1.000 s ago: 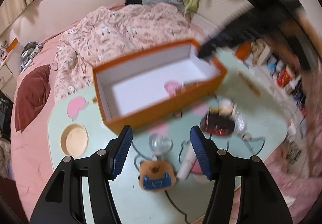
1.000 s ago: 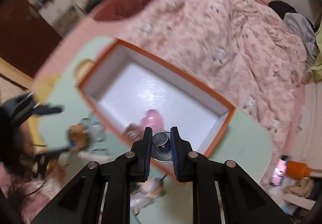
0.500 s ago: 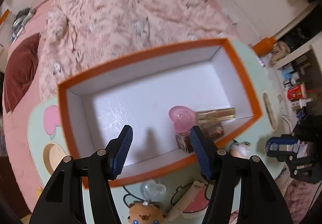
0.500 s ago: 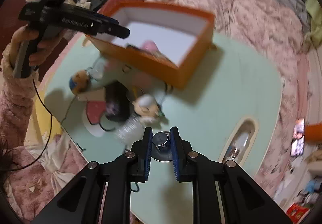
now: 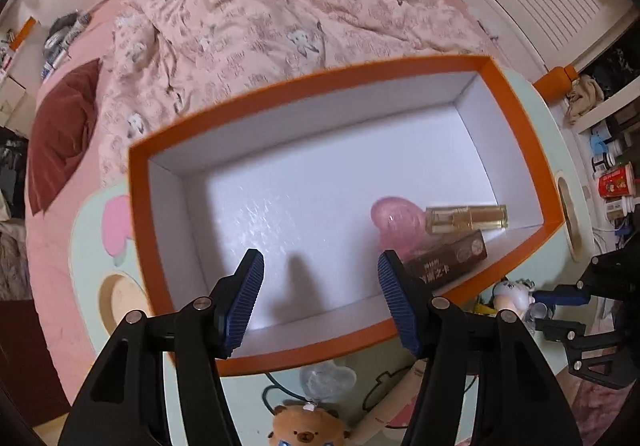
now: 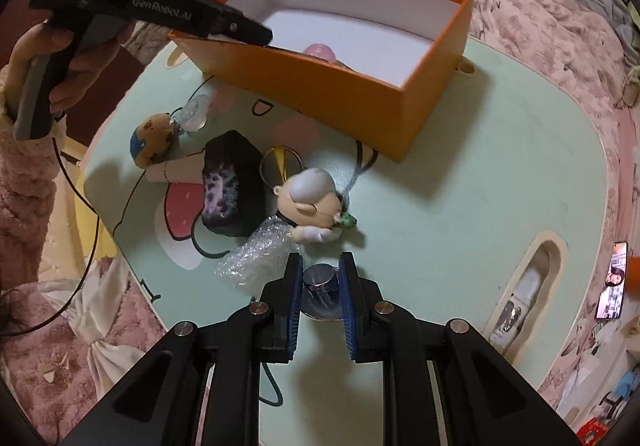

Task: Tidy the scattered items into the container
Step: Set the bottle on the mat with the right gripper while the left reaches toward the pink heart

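An orange box [image 5: 140, 205] with a white inside stands on the pale green table; it also shows in the right wrist view [image 6: 360, 97]. In it lie a pink heart-shaped case [image 5: 394, 215], a gold tube [image 5: 466, 217] and a brown carton [image 5: 448, 260]. My left gripper [image 5: 320, 278] is open and empty above the box's near side. My right gripper [image 6: 320, 278] is shut on a small silver-capped item [image 6: 320, 286], low over the table in front of the box. Scattered on the table are a doll head [image 6: 308, 201], a black case [image 6: 234, 183], bubble wrap [image 6: 260, 250], a bear plush [image 6: 154, 139], a clear heart [image 6: 194, 113] and a cream tube [image 6: 176, 169].
A pink-quilted bed [image 5: 260, 13] lies behind the table. The table has a slot cut-out [image 6: 524, 286] holding a bottle at the right. A black cable [image 6: 76, 185] hangs off the table's left edge. A phone [image 6: 612, 280] lies at the far right.
My left gripper rose from the table items to above the box and moved in closer. My right gripper swung back from over the box to low over the table, still holding the silver-capped item.
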